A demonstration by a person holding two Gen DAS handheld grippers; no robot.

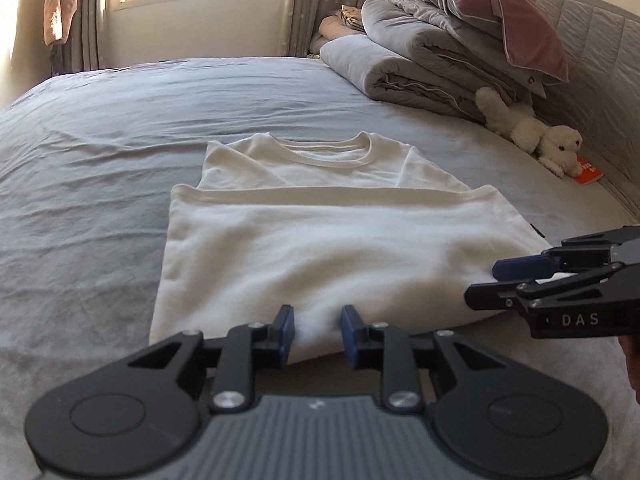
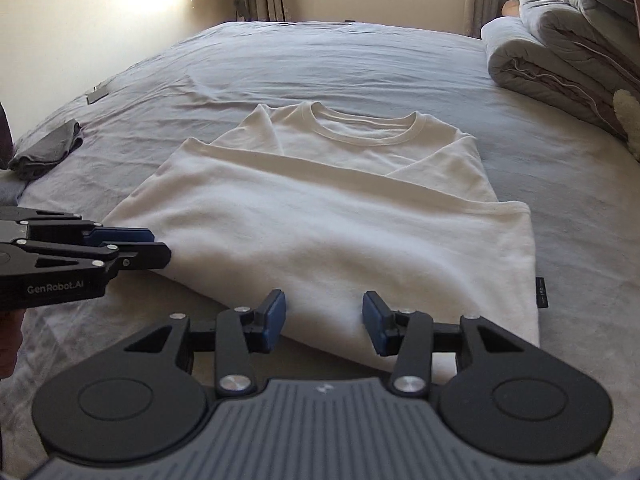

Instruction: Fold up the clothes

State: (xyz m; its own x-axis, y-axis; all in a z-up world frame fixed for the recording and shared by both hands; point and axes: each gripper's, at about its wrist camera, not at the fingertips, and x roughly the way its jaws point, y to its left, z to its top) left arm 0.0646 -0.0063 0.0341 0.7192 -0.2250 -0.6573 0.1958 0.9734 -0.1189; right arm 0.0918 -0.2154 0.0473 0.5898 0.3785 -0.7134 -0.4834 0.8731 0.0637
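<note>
Sunlit and quiet, the bedroom holds a wide bed [image 1: 100, 128] under a grey sheet, with rolled duvets [image 1: 420, 68] and a plush toy [image 1: 532, 136] along the far right side. A white shirt [image 1: 320, 240] lies flat in the middle of the bed, collar away from the cameras. Its sleeves are turned in over the chest, and the lower part has been brought up so that its hem lies across the body just below the collar.

The left hand-held gripper [image 1: 318, 334] sits at the near folded edge, jaws parted with the cloth's edge between them but nothing clamped. The right hand-held gripper [image 2: 324, 322] is likewise parted at the same edge, further along, gripping nothing.

By my reading the shirt is partly folded, and the scene suits either the hem just laid down or the near fold about to be taken up for another fold; I cannot settle which. Any further fold would call for both hand-held grippers to pinch all layers evenly, since the soft knit could slide apart.

A small dark folded garment [image 2: 48, 154] rests at the bed's left.
</note>
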